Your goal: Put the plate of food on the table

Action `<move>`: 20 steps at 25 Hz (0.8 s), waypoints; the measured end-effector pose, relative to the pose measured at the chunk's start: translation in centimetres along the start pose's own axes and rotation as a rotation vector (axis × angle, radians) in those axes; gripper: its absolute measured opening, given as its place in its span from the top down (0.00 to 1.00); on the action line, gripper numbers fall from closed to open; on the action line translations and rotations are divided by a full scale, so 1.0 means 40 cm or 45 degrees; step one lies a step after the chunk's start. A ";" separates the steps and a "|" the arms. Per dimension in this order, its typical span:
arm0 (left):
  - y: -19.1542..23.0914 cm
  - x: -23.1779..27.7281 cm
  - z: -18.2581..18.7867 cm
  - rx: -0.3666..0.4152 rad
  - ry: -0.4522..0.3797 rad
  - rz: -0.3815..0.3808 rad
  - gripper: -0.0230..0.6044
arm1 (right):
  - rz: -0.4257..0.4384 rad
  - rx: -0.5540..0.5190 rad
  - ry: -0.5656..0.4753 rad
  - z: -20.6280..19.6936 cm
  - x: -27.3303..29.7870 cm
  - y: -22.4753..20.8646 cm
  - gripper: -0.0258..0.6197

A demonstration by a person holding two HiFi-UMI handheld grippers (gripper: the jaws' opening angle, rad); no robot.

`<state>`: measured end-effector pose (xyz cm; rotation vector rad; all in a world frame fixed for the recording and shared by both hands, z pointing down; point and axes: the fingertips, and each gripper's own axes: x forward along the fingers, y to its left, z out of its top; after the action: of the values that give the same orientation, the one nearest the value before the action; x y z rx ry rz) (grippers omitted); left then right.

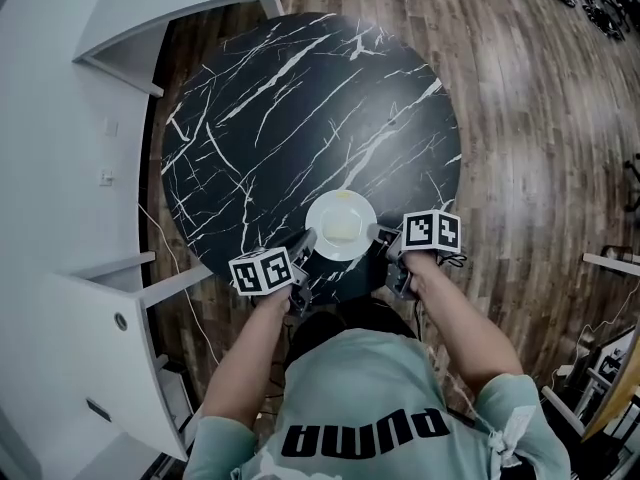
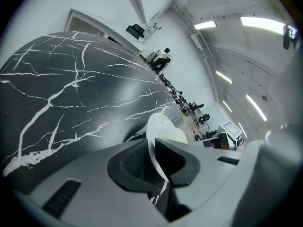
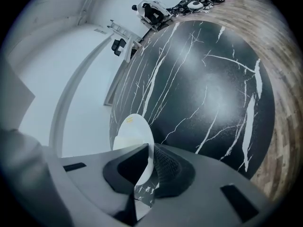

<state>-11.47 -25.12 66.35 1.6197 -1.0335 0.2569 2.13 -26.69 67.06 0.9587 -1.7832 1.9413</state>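
Observation:
A white plate (image 1: 341, 225) with a pale yellowish piece of food (image 1: 342, 231) sits over the near edge of the round black marble table (image 1: 300, 118). I cannot tell whether it rests on the top or hangs just above it. My left gripper (image 1: 305, 245) is shut on the plate's left rim and my right gripper (image 1: 385, 240) on its right rim. In the left gripper view the plate (image 2: 163, 126) runs edge-on between the jaws of the left gripper (image 2: 154, 162). In the right gripper view the plate (image 3: 132, 131) is pinched the same way by the right gripper (image 3: 150, 167).
A white counter unit (image 1: 60, 118) curves along the table's left side, with thin cables hanging between them. Wooden floor (image 1: 540, 118) lies to the right and beyond the table. The person's torso is close against the table's near edge.

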 end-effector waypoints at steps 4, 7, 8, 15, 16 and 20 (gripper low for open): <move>0.015 0.019 -0.004 0.006 0.011 0.011 0.89 | -0.019 0.000 0.002 0.005 0.018 -0.018 0.90; 0.030 0.031 -0.007 0.010 0.014 0.022 0.88 | -0.031 -0.009 0.001 0.010 0.029 -0.026 0.90; 0.034 0.034 -0.007 0.013 0.015 0.026 0.88 | -0.035 -0.014 0.001 0.011 0.032 -0.027 0.90; 0.053 0.051 -0.006 0.026 0.018 0.045 0.88 | -0.052 -0.033 -0.002 0.020 0.047 -0.037 0.90; 0.055 0.053 -0.007 0.030 0.020 0.047 0.88 | -0.055 -0.034 -0.001 0.020 0.049 -0.038 0.90; 0.063 0.061 -0.011 0.043 0.026 0.060 0.87 | -0.067 -0.042 0.000 0.021 0.055 -0.043 0.90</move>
<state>-11.71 -25.84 69.82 1.6212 -1.0574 0.3238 1.87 -27.67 69.79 0.9845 -1.7663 1.8739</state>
